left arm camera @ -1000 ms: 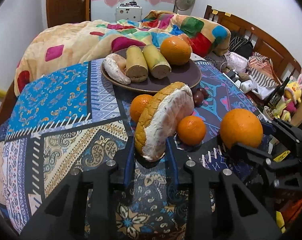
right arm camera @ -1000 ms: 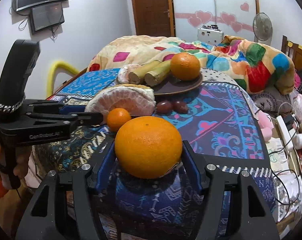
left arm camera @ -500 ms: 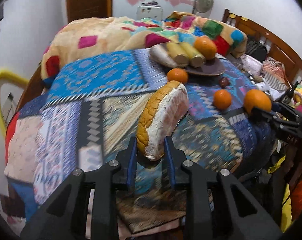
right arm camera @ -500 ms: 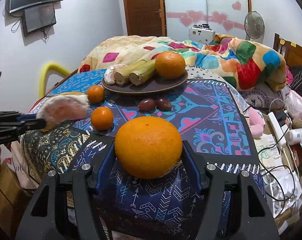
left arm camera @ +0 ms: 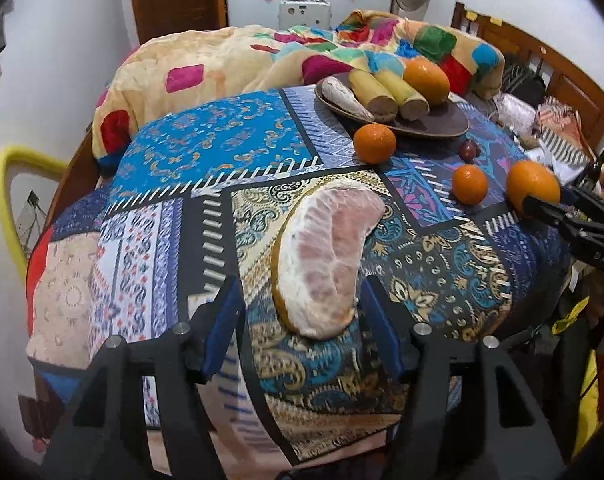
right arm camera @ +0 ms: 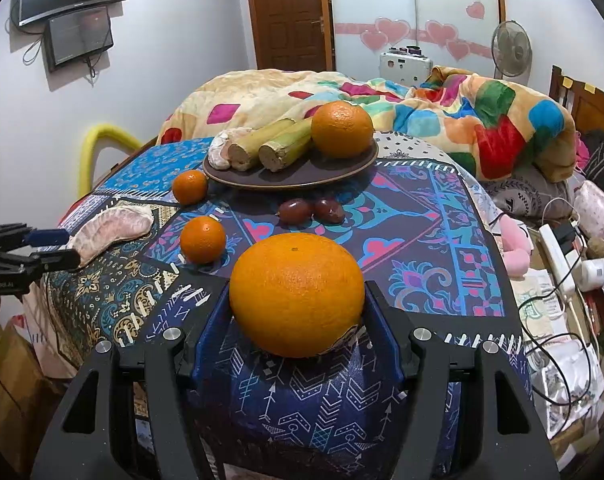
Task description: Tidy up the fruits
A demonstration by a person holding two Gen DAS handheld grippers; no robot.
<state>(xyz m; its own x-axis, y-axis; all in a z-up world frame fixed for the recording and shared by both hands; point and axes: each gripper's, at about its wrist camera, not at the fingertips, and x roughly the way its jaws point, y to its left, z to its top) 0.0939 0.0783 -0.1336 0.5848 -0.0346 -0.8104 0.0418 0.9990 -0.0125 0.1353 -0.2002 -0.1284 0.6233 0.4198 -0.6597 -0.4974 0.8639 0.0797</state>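
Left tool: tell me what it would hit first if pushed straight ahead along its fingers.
Probably the pomelo wedge, lying between the opening jaws of the left tool; the pads look clear of it. Past it, only the patterned cloth.

On the patterned cloth (right arm camera: 422, 240) over the bed, the plate (right arm camera: 302, 176) sits toward the far side, carrying a large orange (right arm camera: 342, 128) on its right, two stalk pieces (right arm camera: 278, 144) in the middle and a pomelo piece (right arm camera: 220, 148) on its left. Just before the plate lie two small round fruits (right arm camera: 312, 210) side by side. Left of these sit two mandarins (right arm camera: 190, 186), one nearer than the other. Farther left, near the cloth's edge, lies a peeled pomelo wedge (left arm camera: 326, 260). The nearest orange (right arm camera: 296, 294) sits by the near edge, with the crumpled blanket (right arm camera: 462, 108) behind everything
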